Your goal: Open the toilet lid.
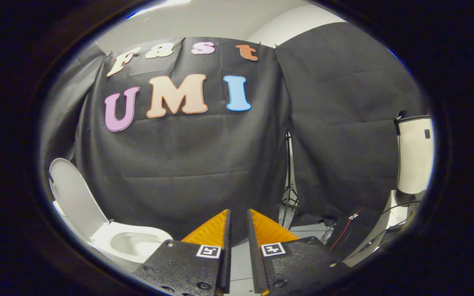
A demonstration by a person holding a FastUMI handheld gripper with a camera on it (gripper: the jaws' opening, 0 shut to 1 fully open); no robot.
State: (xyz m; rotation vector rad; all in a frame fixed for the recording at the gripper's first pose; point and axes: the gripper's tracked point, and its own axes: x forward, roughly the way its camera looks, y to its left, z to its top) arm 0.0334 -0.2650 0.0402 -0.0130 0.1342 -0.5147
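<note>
Where the view begins, one claw (238, 218) points forward, its two fingers (211, 231) nearly parallel with a narrow gap between them, gripping nothing; a strip of pale floor (239, 255) shows through the gap. Each finger base carries one square black-and-white marker (208, 251), two in all.

One toilet (132, 244) stands low and off to the left of the claw, apart from both fingers. Its bowl is open to view, white inside. One toilet lid (72, 197) stands raised, leaning back from the bowl toward the left, well apart from the fingertips.

Beyond the fingers, black cloth (179, 164) hangs as the booth's wall, in two panels meeting at a seam right of centre. One thin stand (289, 181) with tripod legs shows at that seam. To the right of it, several cables (344, 230), red and black, trail along the floor; their count cannot be told.

Farthest right, one white upright object (414, 158) with a dark top edge stands beside the cloth; what it is cannot be told.
</note>
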